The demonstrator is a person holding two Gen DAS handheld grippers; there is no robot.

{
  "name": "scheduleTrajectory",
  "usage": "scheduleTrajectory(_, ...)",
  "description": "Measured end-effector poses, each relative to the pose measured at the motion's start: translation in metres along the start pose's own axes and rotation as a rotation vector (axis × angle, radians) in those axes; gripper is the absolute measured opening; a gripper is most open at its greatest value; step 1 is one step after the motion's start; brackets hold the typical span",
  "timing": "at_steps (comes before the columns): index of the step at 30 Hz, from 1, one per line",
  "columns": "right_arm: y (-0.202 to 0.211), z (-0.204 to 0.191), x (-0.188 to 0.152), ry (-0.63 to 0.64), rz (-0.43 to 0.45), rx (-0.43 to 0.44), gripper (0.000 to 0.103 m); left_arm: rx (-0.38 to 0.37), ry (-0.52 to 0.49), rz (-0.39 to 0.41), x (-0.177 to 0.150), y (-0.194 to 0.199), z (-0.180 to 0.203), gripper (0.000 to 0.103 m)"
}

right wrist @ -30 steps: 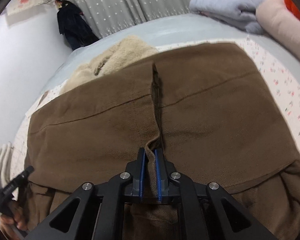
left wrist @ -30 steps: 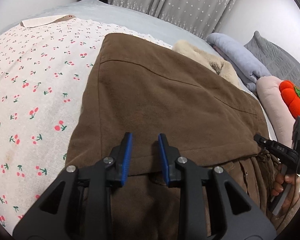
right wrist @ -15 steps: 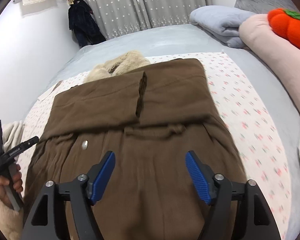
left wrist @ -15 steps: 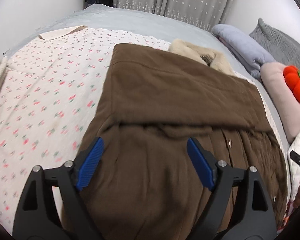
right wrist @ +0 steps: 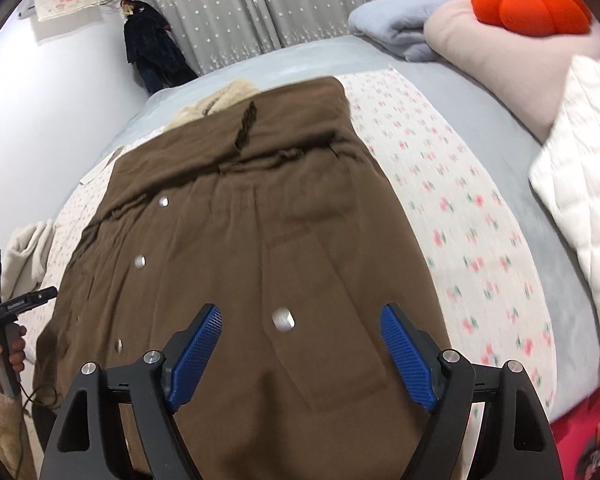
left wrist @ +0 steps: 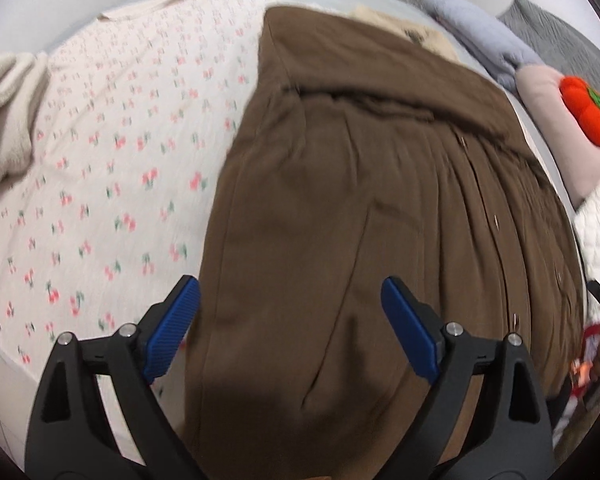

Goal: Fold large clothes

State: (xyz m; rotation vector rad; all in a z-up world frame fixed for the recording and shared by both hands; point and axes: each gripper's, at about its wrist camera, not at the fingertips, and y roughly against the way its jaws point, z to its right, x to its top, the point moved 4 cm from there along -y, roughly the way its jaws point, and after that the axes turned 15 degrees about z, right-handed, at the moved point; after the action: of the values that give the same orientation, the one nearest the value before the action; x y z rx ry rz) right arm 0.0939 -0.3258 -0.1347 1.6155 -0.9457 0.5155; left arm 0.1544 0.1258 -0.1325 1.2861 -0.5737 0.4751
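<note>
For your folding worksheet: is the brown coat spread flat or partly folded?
Partly folded: the brown coat's far end is doubled back toward its middle; the near part lies flat on the cherry-print sheet.

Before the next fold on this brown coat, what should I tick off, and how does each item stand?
1. Left gripper empty and open: ok, jaws wide apart above the fabric.
2. Right gripper empty and open: ok, nothing between its pads.
3. Far part of the brown coat folded over: ok, its edge lies across the body.
4. Near hem reachable: cannot tell, it runs below both views.
5. Coat lying flat: not ok, soft creases run along its length.
6. Room beside the coat on the cherry-print sheet: ok on both sides, though a white quilted item lies further right.
</note>
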Motion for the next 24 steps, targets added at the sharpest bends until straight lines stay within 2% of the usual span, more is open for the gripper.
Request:
scheduleTrajectory(5, 0.015, 0.027, -0.017, -0.073, -0.012, 0.023, 0.084, -0.115, -0.007, -0.098, -0.024, 0.004, -0.004, 0.092)
scheduleTrajectory(8, 0.019, 0.042, -0.024, -0.154, -0.02, 0.069, 0.084, -0.164, 0.006, -0.113, -0.032, 0.006, -0.01, 0.092)
scheduleTrajectory(11, 0.02, 0.052, -0.031, -0.202, -0.029, 0.094, 0.084, -0.206, 0.061, -0.118, -0.037, 0.01, -0.021, 0.092)
scheduleTrajectory(16, 0.02, 0.063, -0.037, -0.211, -0.028, 0.081, 0.084, -0.238, 0.117, -0.155, -0.047, 0.014, -0.039, 0.092)
scheduleTrajectory(20, 0.019, 0.073, -0.038, -0.241, -0.016, 0.088, 0.083, -0.287, 0.11, -0.17, -0.06, 0.019, -0.048, 0.092)
scheduleTrajectory(24, 0.018, 0.088, -0.043, -0.257, -0.018, 0.04, 0.084, -0.328, 0.104, -0.186, -0.067, 0.028, -0.05, 0.092)
